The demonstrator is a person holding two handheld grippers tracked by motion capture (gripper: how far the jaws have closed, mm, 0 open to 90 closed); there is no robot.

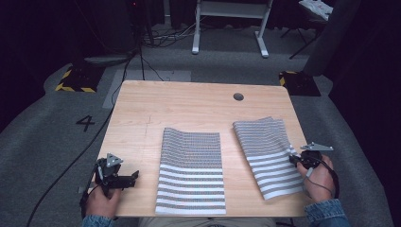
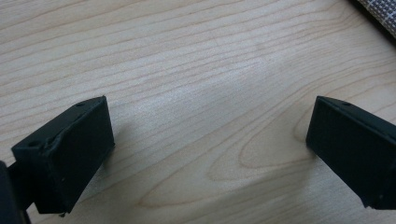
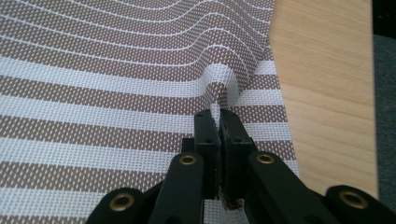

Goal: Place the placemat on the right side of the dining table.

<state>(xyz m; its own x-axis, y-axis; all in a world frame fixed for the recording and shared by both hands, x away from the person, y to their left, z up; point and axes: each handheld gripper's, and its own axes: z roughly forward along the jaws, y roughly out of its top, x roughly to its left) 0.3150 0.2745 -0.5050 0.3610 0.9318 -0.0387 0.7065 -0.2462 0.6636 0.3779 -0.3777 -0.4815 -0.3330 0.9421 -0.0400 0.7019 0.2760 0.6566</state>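
High view overhead facing forward, gripper views close, sharing table [image 1: 189, 101]

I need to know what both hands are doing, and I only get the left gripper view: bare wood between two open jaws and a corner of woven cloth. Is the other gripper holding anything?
Observer: Yes. The right gripper is shut on the right mat, pinching up a small fold at the mat's edge.
Operator: Is there more than one mat?
Observer: Two striped mats. The middle mat lies flat in front of the person, apart from the right one.
Operator: Where is my left gripper relative to them?
Observer: The left gripper sits near the table's front left corner, beside the middle mat's left edge, not touching it.
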